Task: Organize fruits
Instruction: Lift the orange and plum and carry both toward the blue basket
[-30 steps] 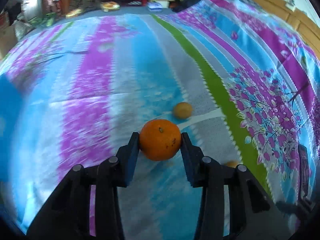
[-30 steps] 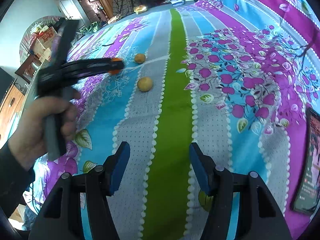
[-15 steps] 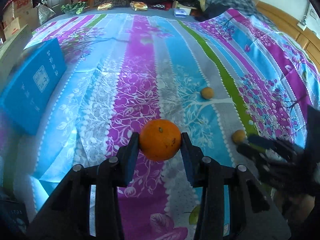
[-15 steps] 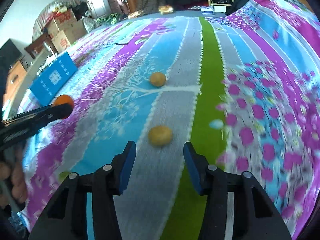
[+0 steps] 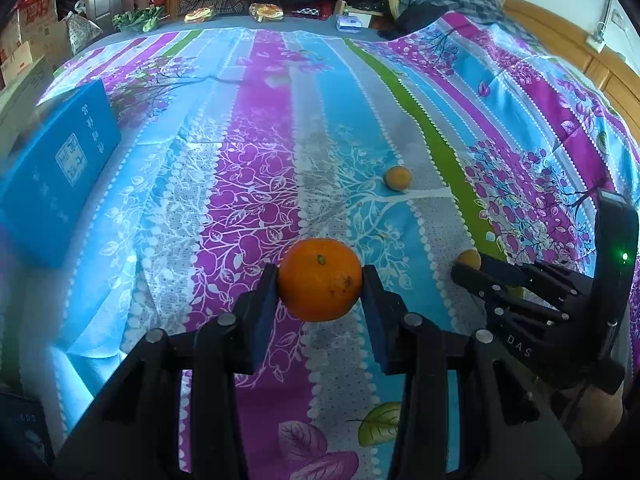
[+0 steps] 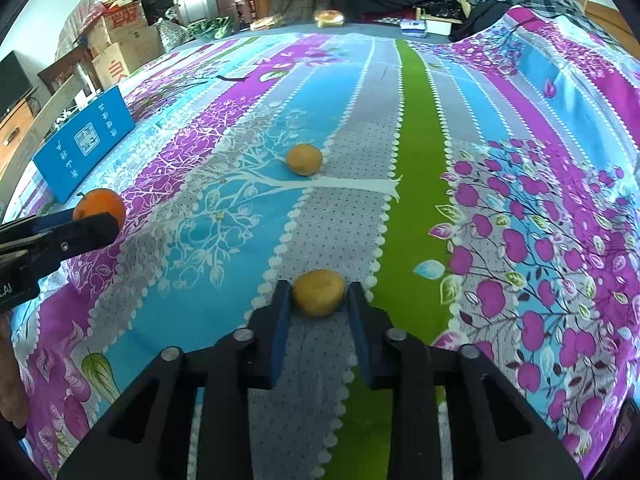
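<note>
One bedsheet (image 6: pixel 240 240), striped purple, blue, grey and green with tree prints, fills both views. Blue box (image 5: pixel 56 176) at its left edge, well apart from the fruit. Left gripper (image 5: pixel 320 284) clamped on a large orange (image 5: pixel 320 279), held clear above the sheet. Right gripper (image 6: pixel 318 294), jaws just closed in, pads pressing both sides of a small yellow-orange fruit (image 6: pixel 319 292) resting on the grey stripe beside the green one. Second small yellow-orange fruit (image 6: pixel 304 159) lies free farther up the sheet, near the white tree print.
</note>
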Available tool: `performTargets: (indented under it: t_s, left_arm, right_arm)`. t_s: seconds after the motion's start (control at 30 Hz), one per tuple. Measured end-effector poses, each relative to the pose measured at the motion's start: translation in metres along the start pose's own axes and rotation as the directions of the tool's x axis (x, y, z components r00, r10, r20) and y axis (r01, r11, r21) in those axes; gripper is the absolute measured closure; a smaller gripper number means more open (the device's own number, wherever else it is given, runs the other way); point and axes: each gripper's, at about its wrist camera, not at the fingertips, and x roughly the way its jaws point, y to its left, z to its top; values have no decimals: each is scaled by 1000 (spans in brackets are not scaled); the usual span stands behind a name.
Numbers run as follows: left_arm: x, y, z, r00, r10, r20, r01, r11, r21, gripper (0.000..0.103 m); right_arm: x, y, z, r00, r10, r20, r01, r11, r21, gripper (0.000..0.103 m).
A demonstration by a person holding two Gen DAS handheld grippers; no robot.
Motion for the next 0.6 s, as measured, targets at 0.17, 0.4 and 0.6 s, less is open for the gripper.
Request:
performTargets:
  t_s: [0.17, 0.4, 0.6]
  left_arm:
    - [-27, -2, 4, 998, 32, 51, -33, 999, 32, 62]
    - [-79, 11, 14, 992, 79, 101, -80, 997, 2, 62]
    - [-123, 19, 18, 984, 101, 148, -99, 995, -18, 62]
  right_arm:
    - [-36, -5, 9, 998, -64, 26, 61, 994, 93, 73]
    - [-108, 8, 15, 991, -77, 107, 63, 990, 127, 73]
    - [-159, 32, 21, 983, -96, 154, 78, 990, 119, 73]
